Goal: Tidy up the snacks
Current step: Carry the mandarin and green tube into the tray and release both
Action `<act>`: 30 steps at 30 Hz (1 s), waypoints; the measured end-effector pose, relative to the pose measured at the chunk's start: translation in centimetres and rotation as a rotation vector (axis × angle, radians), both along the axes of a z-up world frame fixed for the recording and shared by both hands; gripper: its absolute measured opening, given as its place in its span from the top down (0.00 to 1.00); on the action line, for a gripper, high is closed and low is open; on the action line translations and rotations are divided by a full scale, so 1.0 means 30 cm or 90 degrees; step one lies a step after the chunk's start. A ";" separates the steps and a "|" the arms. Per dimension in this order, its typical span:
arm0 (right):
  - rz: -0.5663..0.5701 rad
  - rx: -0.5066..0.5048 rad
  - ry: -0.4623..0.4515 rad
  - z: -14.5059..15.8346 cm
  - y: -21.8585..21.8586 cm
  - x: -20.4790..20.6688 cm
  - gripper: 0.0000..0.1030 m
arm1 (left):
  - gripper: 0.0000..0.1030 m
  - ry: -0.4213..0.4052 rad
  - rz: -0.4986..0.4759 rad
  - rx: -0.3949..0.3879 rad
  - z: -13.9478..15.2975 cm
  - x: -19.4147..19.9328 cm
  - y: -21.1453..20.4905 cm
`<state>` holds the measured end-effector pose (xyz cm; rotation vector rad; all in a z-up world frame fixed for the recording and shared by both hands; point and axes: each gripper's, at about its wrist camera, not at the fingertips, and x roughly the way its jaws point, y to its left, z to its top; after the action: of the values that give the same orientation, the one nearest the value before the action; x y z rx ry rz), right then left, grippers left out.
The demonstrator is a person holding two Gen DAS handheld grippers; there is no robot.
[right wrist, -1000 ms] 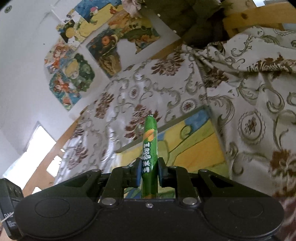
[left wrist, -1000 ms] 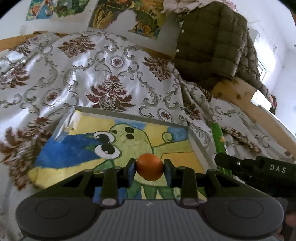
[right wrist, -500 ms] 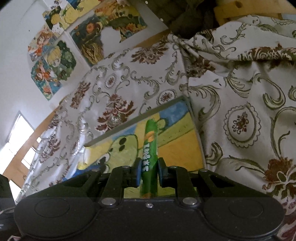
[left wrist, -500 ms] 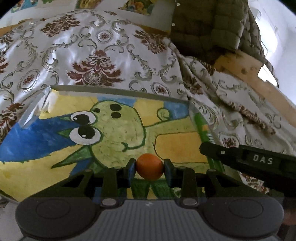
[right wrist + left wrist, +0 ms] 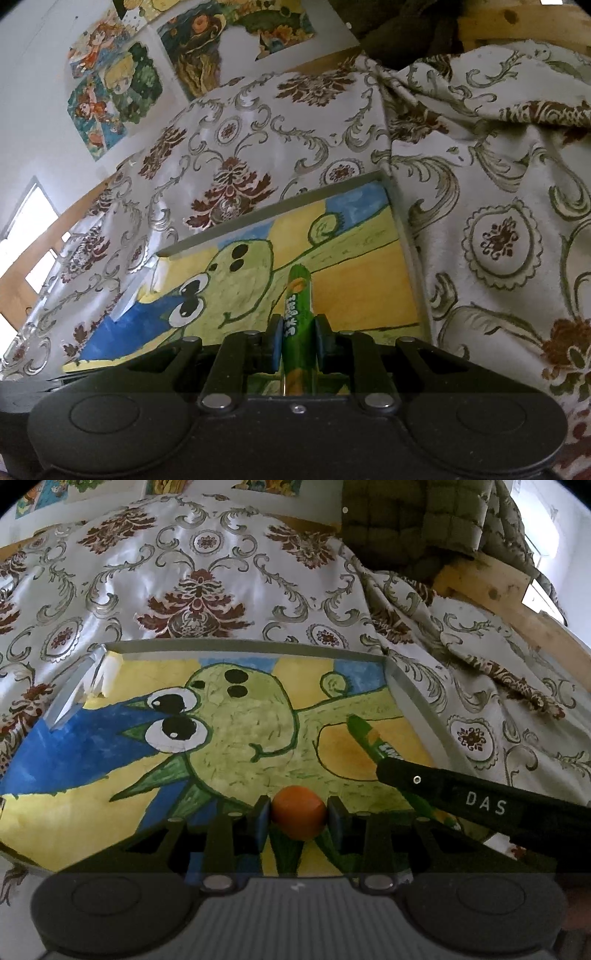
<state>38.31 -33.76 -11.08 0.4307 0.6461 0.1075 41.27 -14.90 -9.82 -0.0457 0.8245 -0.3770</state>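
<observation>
While both grippers hang over the tray, the step in hand looks like delivery: each carries one snack that is, I judge, about to be set down. Nearest the lens in the left wrist view, the left gripper (image 5: 298, 818) has its jaws closed snugly on a small orange ball-shaped snack (image 5: 298, 816), low in the centre of the frame. Entering from the lower right of that frame, the right gripper (image 5: 298, 341) is clamped on a slim green snack stick (image 5: 298, 314), whose tip pokes toward the middle right of the tray. Beyond both lies the shallow tray (image 5: 413, 705), its floor lined with a painted cartoon frog picture (image 5: 236, 723); no snack can be seen lying inside it, though the parts under the grippers are hidden. Next, each gripper probably needs lowering until its snack nears the floor, then opening; the round one may roll. Farther off spreads the patterned bedspread (image 5: 199, 572), and a quilted olive jacket (image 5: 413, 524) sits at upper right.
</observation>
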 end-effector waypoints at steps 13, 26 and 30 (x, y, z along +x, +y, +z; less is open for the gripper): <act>-0.004 0.030 -0.018 0.065 -0.043 -0.043 0.62 | 0.32 -0.019 0.022 0.009 0.047 -0.065 0.018; 0.001 -0.058 -0.109 0.285 -0.060 -0.249 0.16 | 0.02 -0.114 0.135 -0.048 0.239 -0.272 0.138; 0.002 -0.081 -0.141 0.356 -0.048 -0.343 0.05 | 0.00 -0.157 0.169 -0.059 0.306 -0.363 0.165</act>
<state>28.03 -35.19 -0.39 0.2902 0.4322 0.1155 30.37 -9.95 -0.64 -0.1895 0.5475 -0.1647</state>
